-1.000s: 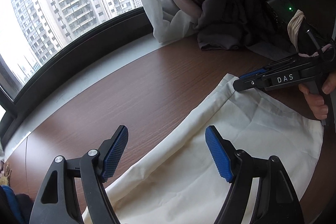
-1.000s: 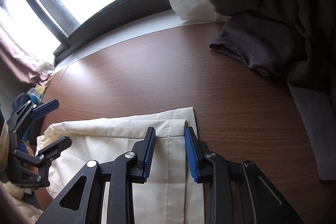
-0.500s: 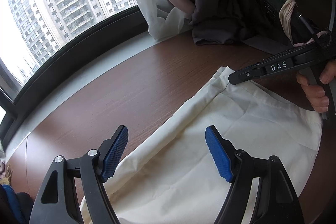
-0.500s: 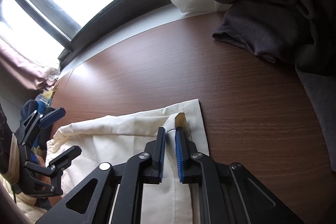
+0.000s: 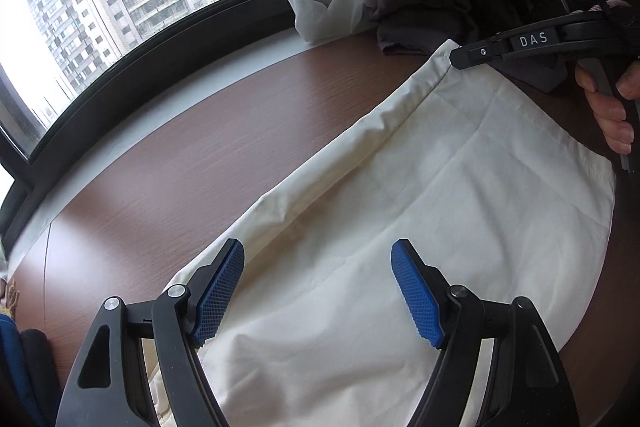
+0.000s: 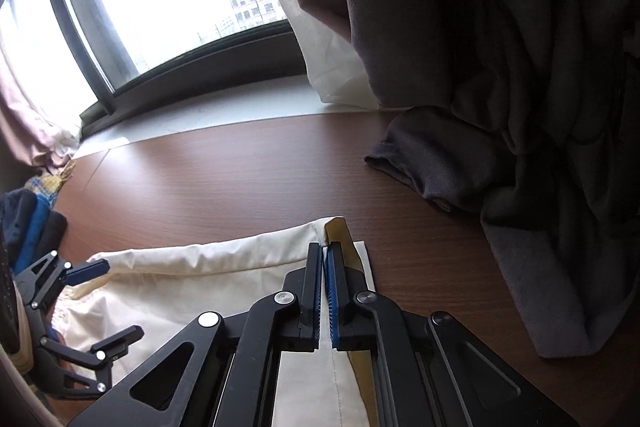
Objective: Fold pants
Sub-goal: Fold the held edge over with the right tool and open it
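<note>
The cream pants [image 5: 420, 195] lie spread on the dark wood tabletop [image 5: 208, 147], running from beside the left gripper [image 5: 318, 293] toward the far corner that the right gripper [image 6: 324, 281] holds. In the right wrist view that gripper's two blue pads are pressed almost together on the hem corner of the pants [image 6: 240, 291] — the cloth is pinched between them and lifted, so the corner curls up and its yellowish underside shows just beside the pads. In the left wrist view the same gripper [image 5: 460, 57], marked DAS, comes in from the right with its tip on the far corner of the cloth, and the person's hand [image 5: 608, 111] is wrapped around its handle.

The left gripper stands wide apart, one blue pad over the near edge of the pants and the other above the middle of the cloth; it holds nothing. Whether its fingers touch the fabric cannot be told. In the right wrist view it appears at the left edge [image 6: 86, 301], likewise spread, at the other end of the pants.

Behind the tabletop runs a pale sill under a large window [image 5: 132, 7] with tower blocks outside. A white curtain [image 6: 332, 67] and a dark grey curtain [image 6: 520, 87] hang at the right — the grey one pools on the tabletop, near the pants but apart from them in the right wrist view.
</note>
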Available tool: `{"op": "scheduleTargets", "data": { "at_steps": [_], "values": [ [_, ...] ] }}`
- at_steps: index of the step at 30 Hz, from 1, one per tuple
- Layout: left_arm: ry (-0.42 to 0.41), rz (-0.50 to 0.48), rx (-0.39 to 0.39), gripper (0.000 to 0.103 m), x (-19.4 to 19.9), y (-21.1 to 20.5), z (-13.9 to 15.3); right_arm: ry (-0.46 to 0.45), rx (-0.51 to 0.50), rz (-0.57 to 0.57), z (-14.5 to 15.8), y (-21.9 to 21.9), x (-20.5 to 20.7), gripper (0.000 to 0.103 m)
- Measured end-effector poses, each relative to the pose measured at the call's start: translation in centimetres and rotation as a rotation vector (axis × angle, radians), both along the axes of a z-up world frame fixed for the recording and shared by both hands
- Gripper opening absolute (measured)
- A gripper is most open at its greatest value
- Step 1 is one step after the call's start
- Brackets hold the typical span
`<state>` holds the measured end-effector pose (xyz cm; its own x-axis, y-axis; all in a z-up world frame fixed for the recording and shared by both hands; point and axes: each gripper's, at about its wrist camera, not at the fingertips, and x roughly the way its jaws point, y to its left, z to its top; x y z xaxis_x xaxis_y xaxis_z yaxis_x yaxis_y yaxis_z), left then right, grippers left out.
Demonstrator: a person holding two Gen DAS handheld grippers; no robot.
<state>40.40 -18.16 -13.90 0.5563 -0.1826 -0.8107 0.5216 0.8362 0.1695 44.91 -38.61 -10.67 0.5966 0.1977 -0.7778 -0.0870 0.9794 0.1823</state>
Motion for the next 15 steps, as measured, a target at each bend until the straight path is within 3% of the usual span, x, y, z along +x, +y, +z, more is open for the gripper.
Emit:
{"op": "scheduleTargets", "data": {
  "at_steps": [12,15],
  "values": [
    [0.005,0.025,-0.007,0.076,-0.1,0.3,-0.2,0.101,-0.112,-0.028,-3.0,-0.5,1.3,0.004],
    [-0.007,0.032,-0.017,0.076,-0.2,0.3,0.2,0.103,-0.137,-0.054,-2.7,-0.7,1.0,0.014]
  ]
}}
